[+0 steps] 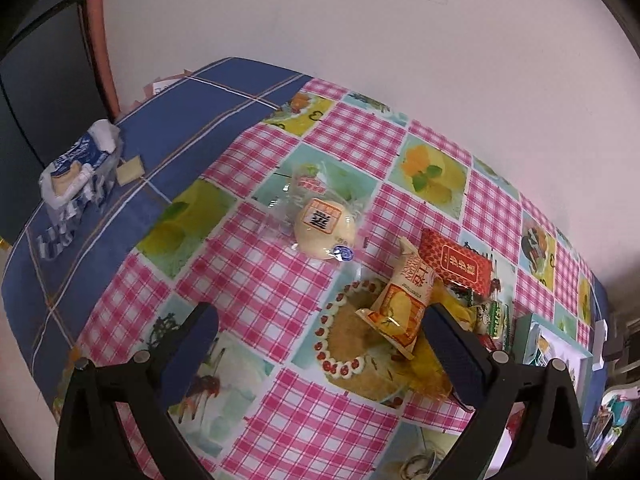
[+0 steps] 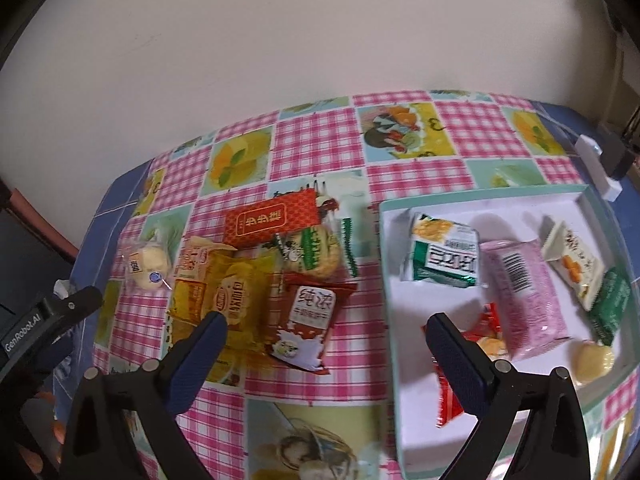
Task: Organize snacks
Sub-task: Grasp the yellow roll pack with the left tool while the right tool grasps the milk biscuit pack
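Note:
A pile of snacks lies on the checked tablecloth: a red box point(image 2: 272, 220), a yellow packet point(image 2: 224, 296), a red milk-candy packet point(image 2: 308, 320), a green-edged biscuit packet point(image 2: 316, 252) and a round wrapped bun point(image 2: 146, 266). A white tray point(image 2: 404, 408) at the right holds several packets, among them a pink one point(image 2: 524, 296) and a green-white one point(image 2: 444, 256). My right gripper point(image 2: 324, 336) is open and empty, between pile and tray. My left gripper point(image 1: 320, 328) is open and empty, above the table near an orange packet point(image 1: 400, 308); the bun point(image 1: 324, 232) lies beyond it.
A blue-white tissue pack point(image 1: 80, 168) lies on the blue cloth at the far left. A white wall backs the table. A white adapter point(image 2: 596, 164) sits behind the tray. The tray corner shows in the left wrist view point(image 1: 560, 344).

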The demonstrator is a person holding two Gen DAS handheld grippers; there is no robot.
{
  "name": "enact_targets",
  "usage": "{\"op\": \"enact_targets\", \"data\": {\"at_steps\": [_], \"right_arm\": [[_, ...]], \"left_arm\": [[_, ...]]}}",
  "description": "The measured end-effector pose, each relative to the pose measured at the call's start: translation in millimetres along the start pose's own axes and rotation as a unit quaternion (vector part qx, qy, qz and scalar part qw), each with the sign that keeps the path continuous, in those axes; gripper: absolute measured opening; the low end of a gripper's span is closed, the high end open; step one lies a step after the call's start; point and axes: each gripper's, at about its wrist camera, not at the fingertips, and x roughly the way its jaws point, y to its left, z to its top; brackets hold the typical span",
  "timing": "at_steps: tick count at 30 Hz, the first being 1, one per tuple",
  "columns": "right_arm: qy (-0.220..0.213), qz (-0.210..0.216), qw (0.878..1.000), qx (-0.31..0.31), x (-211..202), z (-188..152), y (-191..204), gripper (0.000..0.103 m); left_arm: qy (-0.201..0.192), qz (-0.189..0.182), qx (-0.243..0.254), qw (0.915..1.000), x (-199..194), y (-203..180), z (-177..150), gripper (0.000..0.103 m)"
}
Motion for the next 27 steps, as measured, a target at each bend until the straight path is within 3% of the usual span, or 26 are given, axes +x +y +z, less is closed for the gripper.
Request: {"op": "enact_targets", "data": {"at_steps": [4,7,9,12,16,20,27], "right_arm": [[0.012,0.001,1.000,0.010,14,0,0,0.092],[0.020,0.003,1.000,0.015,21,0,0,0.080],[0.024,0.006,1.000,0.016,26,0,1,0.074],[0.033,0.005,0.999,0.014,33,-1,3,0.065],[0.046,0.003,0.999,0.010,43,-3,6,0.062],[0.054,-0.002,0.999,0.000,52,-5,9,0.058],[0.068,-0.002,0.998,0.003,66,-6,7,0.055]], "left_arm": [[0.007,-0.018,0.015,0.9997,12,-10,3,0.101],[0.012,-0.024,0.026,0.9993,22,-17,4,0.099],[0.015,-0.028,0.034,0.9989,26,-21,4,0.092],[0.018,-0.040,0.048,0.9979,32,-30,5,0.090],[0.013,-0.049,0.073,0.9961,39,-43,3,0.090],[0.015,-0.051,0.099,0.9937,50,-56,1,0.078],[0.024,-0.054,0.117,0.9914,72,-64,3,0.071]]}}
